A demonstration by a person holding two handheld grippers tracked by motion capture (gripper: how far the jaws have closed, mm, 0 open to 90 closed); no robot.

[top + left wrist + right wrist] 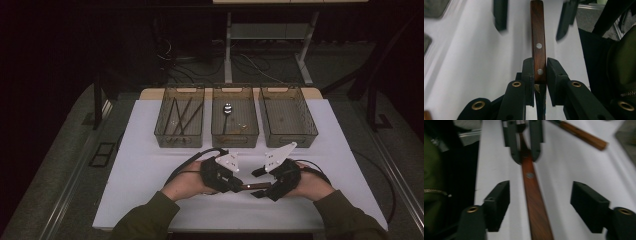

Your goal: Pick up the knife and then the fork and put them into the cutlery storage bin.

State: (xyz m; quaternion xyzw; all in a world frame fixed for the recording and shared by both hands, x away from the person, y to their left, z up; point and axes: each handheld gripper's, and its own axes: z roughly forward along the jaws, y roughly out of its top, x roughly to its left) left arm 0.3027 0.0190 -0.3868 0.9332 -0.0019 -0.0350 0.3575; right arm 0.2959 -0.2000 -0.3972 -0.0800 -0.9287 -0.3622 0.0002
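A utensil with a brown wooden handle (538,37) with metal rivets lies along the white table surface between my two grippers. My left gripper (540,62) is shut on that handle near one rivet. In the right gripper view the same handle (534,200) runs up the middle. My right gripper (540,188) is open, one jaw on each side of the handle without touching it. From above, the left gripper (239,185) and right gripper (259,184) point at each other near the table's front, with the handle (256,186) between them.
Three brown mesh trays stand in a row at the back: the left tray (159,120) holds long dark sticks, the middle tray (214,120) a spoon (228,108), the right tray (311,120) looks bare. Another wooden-handled utensil (584,136) lies on the table nearby.
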